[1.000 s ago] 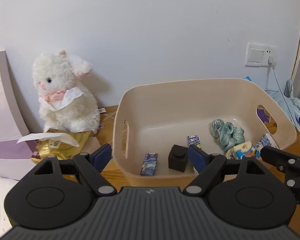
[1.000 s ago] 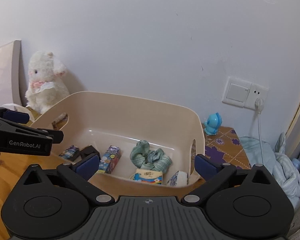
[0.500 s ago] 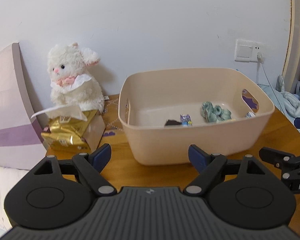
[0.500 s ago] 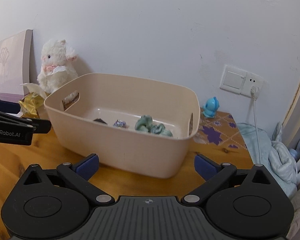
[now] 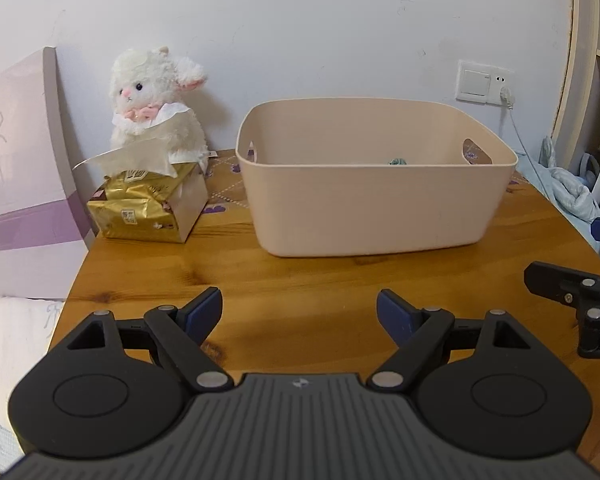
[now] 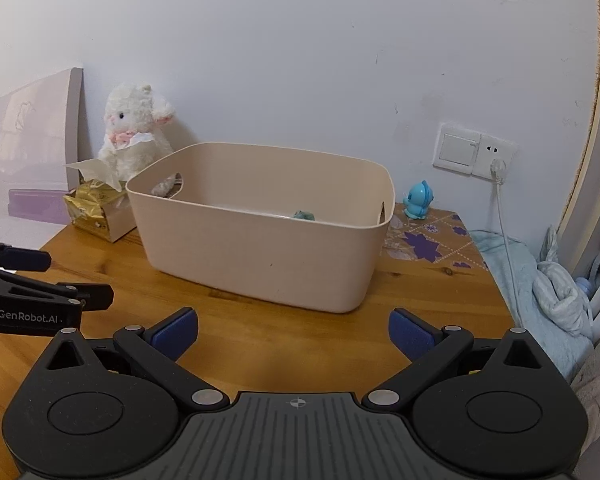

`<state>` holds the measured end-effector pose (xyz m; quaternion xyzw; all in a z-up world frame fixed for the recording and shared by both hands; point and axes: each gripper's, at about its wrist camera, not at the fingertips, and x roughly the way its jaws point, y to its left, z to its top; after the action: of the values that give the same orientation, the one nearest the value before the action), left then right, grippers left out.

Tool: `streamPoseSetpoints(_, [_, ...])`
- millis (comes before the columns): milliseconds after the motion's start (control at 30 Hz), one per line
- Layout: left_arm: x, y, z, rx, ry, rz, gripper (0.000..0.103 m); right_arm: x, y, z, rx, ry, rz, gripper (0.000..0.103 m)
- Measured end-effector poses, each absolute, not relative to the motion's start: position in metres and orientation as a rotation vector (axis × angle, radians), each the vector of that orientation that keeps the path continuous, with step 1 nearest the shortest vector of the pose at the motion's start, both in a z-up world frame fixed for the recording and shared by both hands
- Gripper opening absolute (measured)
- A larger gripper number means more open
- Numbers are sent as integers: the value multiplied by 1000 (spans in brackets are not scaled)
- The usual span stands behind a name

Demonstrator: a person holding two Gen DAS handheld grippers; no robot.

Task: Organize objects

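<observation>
A beige plastic bin (image 5: pixel 372 200) (image 6: pixel 260 248) stands on the wooden table (image 5: pixel 300 280), with only a bit of teal cloth (image 5: pixel 398 161) (image 6: pixel 304 215) showing over its rim. My left gripper (image 5: pixel 300 312) hangs open over bare wood in front of the bin, nothing between its blue pads. My right gripper (image 6: pixel 294 332) is open too, empty, near the bin's right front corner. Each gripper's black frame shows at the edge of the other's view.
A white plush lamb (image 5: pixel 156 108) sits behind a gold tissue pack (image 5: pixel 148 204) left of the bin. A pale panel (image 5: pixel 16 152) leans at far left. A blue toy figure (image 6: pixel 418 200) stands on a patterned mat; a cable and bundled fabric (image 6: pixel 540 280) lie off the right edge.
Both grippers have drawn back from over the bin and sunk a little, so the bin's contents are now hidden behind its front wall. Both stayed open and empty.
</observation>
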<state>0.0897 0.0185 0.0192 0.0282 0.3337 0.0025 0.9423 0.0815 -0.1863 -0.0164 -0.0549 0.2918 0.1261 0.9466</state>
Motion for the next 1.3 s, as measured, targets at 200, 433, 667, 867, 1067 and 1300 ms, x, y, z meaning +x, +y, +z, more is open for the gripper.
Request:
streamPoseSetpoints(200, [76,25,16,34,678,20,85,69,-191,-24,-105,597,246,103])
streamPoseSetpoints(433, [60,32,9,35,688,44,85,55,-196,-31,-109,607,244,103])
streamPoseSetpoints(667, [48,27,1,94,676,49,85,47,-199,-37,-109,622,246,103])
streamPoseSetpoints(867, [40,23,1,89,664,45,85,39,-205,-35,-87,603,243,103])
streamPoseSetpoints(1067, [32,15,2,98,655,19,85,33,-203,-32,-104,604,261,103])
streamPoseSetpoints(1300, [25,9,6,91,637,5,85,26,-198,-34,-109,610,275,103])
